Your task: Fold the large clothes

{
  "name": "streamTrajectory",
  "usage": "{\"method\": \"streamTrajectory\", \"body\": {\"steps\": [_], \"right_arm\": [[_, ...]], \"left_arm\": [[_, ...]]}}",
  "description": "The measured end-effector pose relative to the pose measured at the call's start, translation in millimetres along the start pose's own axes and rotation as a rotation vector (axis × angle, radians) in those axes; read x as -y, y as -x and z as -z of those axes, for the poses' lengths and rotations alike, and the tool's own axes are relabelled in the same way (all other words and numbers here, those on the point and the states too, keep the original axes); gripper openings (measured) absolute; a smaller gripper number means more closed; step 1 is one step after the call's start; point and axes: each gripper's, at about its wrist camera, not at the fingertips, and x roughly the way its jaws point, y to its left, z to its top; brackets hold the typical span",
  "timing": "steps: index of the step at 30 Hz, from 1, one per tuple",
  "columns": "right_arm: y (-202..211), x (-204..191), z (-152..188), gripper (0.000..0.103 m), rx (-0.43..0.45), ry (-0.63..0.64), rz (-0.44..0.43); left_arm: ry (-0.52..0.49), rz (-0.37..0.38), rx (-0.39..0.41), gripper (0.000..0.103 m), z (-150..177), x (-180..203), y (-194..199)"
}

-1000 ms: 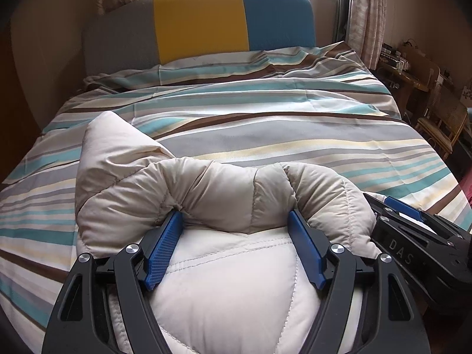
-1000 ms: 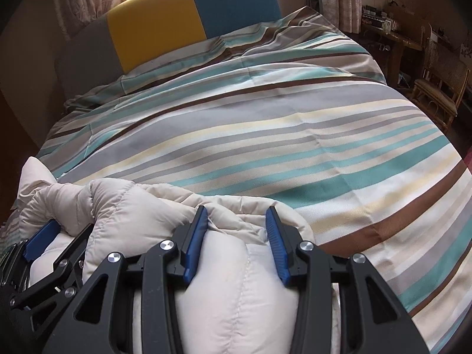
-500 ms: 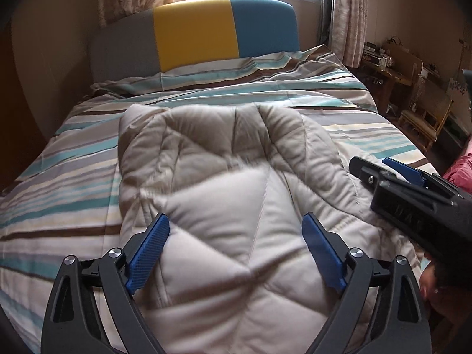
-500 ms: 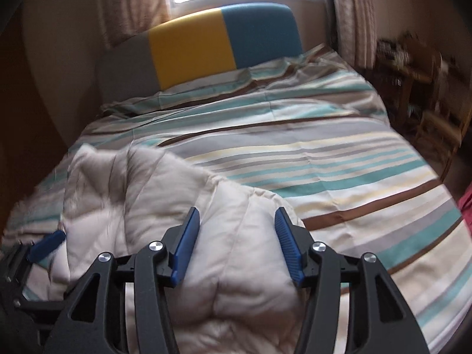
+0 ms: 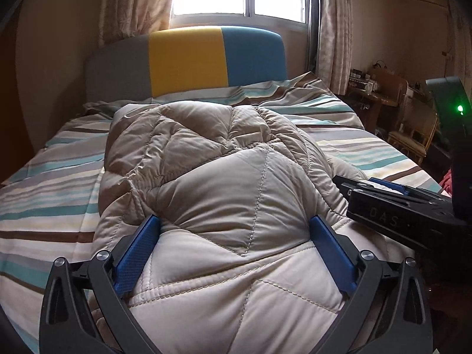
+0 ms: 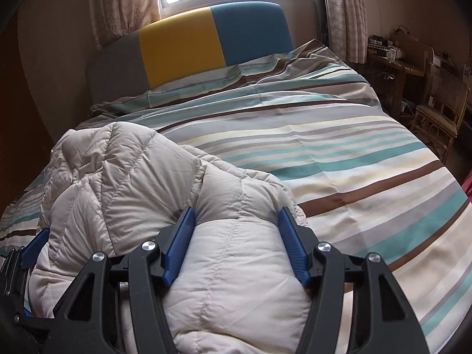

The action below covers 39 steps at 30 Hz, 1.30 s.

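Observation:
A beige quilted down jacket [image 5: 212, 177] lies bunched on the striped bed, seen in both views [image 6: 124, 183]. My left gripper [image 5: 236, 244] is open, its blue pads wide apart with thick jacket padding bulging between them. My right gripper [image 6: 236, 236] is also open, with a fold of the jacket between its pads. The right gripper's black body [image 5: 398, 209] shows at the right of the left wrist view. The left gripper's blue pad [image 6: 35, 244] shows at the left edge of the right wrist view. The jacket's near hem is hidden under the grippers.
The bed has a striped duvet [image 6: 339, 153] and a grey, yellow and blue headboard [image 5: 188, 59] under a curtained window. A wooden desk [image 6: 395, 65] and a rattan chair [image 6: 439, 109] stand to the right of the bed.
Both grippers have pulled back and tilted up from the jacket's folded edge. The folded part has been laid forward, so the jacket spreads toward the headboard. Both jaws have opened wider.

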Motion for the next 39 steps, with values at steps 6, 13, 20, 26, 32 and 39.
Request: {"method": "streamTrajectory", "body": {"steps": [6,13,20,26,32,39], "right_arm": [[2,4,0,0.058,0.007,-0.010,-0.016],[12,12,-2,0.062,0.033,-0.035,-0.043],[51,25,-15,0.080,0.022,-0.088,-0.109],[65,49,-1,0.086,-0.074,-0.133,-0.129],[67,64,26,0.088,-0.144,-0.216,-0.179],[80,74,20,0.090,-0.204,-0.266,-0.227]], "left_arm": [[-0.007,-0.004,-0.004,0.100,-2,4,4],[-0.026,0.013,-0.079,0.100,-28,-2,23],[-0.023,-0.076,-0.180,0.100,-64,-34,-2],[0.104,0.084,-0.226,0.100,-41,-70,8],[0.263,0.218,-0.237,0.100,-3,-114,36],[0.300,0.349,-0.261,0.100,14,-128,52]]}}
